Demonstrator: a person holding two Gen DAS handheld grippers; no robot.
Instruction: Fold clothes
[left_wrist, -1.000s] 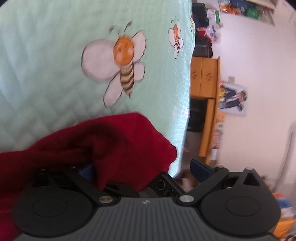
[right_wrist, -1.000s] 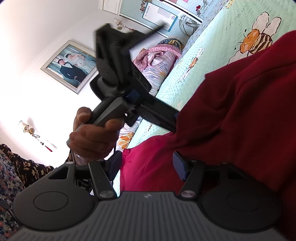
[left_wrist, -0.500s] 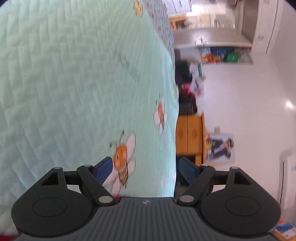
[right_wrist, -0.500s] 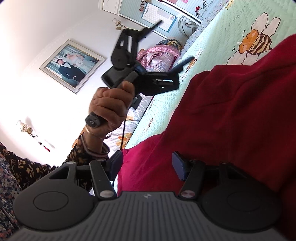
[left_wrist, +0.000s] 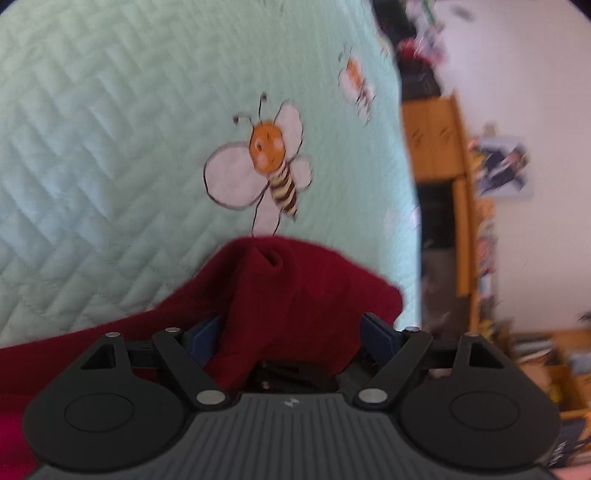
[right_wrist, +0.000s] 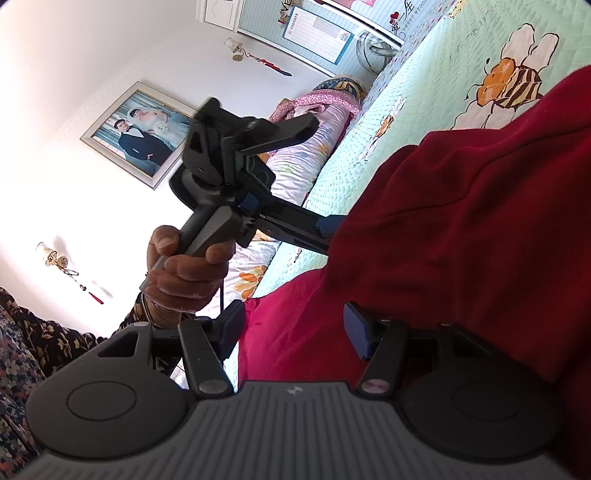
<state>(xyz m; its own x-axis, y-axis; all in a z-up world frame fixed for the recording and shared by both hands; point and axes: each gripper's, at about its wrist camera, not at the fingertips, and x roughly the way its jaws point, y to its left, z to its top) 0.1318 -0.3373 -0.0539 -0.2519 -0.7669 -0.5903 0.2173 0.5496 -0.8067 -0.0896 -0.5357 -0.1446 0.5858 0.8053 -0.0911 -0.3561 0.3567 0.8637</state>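
Partway at best. Red garment (left_wrist: 295, 295) bunched on the bee-print quilt (left_wrist: 110, 147), no flat fold visible. Left gripper (left_wrist: 291, 332) jaws wide, cloth heaped between, not pinched. Right gripper (right_wrist: 293, 328) likewise wide over cloth, gripping nothing. Smoothing and squaring seemingly left.

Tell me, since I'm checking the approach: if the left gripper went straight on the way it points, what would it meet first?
The red garment: a bunched fold already sits between the open fingers of the left gripper. Beyond it lies the mint bee-print quilt. How deep the cloth sits is unclear in the blur.
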